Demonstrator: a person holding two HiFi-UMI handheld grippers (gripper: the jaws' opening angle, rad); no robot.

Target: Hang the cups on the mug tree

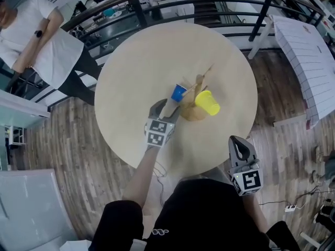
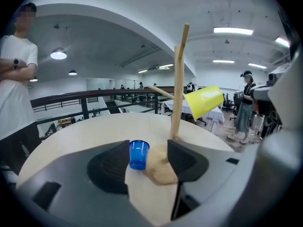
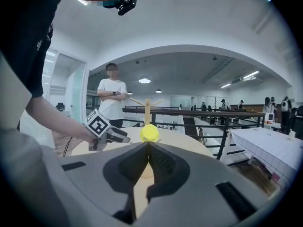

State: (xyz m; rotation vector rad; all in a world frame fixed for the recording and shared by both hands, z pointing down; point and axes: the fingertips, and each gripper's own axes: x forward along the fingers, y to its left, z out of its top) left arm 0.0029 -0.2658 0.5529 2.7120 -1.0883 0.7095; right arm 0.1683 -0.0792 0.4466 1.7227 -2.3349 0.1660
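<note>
Blue cup [image 2: 138, 153] — upright on bench [image 1: 141, 61], unhung; left gripper [image 1: 166, 110] jaws wide before it, likely to grasp; right gripper [image 3: 147, 148] jaws together, idle.

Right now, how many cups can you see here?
2. The yellow cup hangs on a peg of the mug tree; the blue cup stands upright on the table beside the tree's base, just ahead of the open left gripper. None looks hidden.
</note>
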